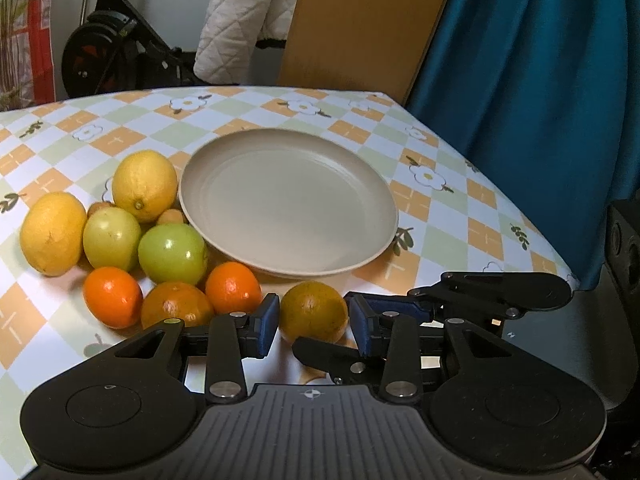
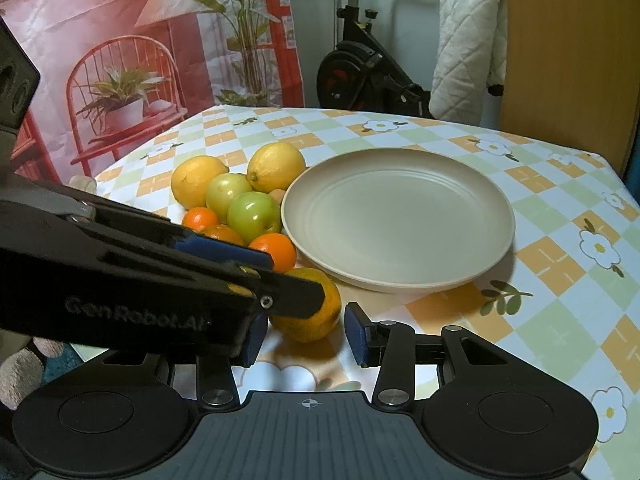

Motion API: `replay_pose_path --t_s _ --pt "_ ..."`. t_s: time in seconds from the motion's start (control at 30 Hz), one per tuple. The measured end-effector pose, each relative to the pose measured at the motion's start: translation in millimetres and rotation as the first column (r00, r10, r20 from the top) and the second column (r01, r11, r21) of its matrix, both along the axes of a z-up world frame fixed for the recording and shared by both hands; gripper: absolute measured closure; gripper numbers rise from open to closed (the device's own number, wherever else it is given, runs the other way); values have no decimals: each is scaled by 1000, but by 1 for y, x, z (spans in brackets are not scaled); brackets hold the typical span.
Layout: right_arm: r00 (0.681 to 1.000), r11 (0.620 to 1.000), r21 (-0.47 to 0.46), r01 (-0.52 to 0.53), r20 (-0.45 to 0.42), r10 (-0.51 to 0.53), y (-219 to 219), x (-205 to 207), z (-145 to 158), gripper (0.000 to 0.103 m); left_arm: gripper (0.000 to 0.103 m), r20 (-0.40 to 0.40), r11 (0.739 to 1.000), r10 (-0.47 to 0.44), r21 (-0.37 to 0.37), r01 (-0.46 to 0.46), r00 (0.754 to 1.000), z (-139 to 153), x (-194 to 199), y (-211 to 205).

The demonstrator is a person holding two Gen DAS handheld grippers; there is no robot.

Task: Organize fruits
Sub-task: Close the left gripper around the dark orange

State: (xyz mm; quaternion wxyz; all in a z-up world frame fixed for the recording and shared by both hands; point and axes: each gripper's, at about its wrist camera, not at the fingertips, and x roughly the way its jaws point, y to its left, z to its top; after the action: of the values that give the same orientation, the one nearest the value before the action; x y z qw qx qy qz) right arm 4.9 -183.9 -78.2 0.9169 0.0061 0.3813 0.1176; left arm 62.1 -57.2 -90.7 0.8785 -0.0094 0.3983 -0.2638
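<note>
Orange (image 1: 313,312), dull, greenish-mottled rind, on the checked tablecloth (image 1: 440,208) at the plate's 6 o'clock. Left gripper (image 1: 313,320): blue pads close on either side of it; real contact unclear. Right gripper (image 2: 306,334) straddles the same fruit, jaws apart, pads short of it. Left arm reads "GenRobot.AI". Beyond: empty beige plate (image 1: 384,196); fruit pile (image 1: 168,254) at its 9 o'clock.
</note>
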Motion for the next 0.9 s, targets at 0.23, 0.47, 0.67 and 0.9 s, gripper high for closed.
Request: replay_pose_path --t_s 0.23,0.47,0.67,0.9 --pt "1000 1000 17 12 -2 -12 -2 2 -3 65 65 -3 1000 5 -10 -5 1000 -2 3 0" --pt "1000 1000 10 20 11 -20 -2 -1 1 66 66 8 1000 -2 -17 2 1000 3 -1 -1" --pt "999 1000 -3 29 45 -29 -2 -7 12 66 66 25 999 -6 -36 7 1000 14 -3 -3" --pt "995 998 -23 57 79 -55 -12 -1 23 66 66 40 999 -27 -44 29 999 26 10 -15"
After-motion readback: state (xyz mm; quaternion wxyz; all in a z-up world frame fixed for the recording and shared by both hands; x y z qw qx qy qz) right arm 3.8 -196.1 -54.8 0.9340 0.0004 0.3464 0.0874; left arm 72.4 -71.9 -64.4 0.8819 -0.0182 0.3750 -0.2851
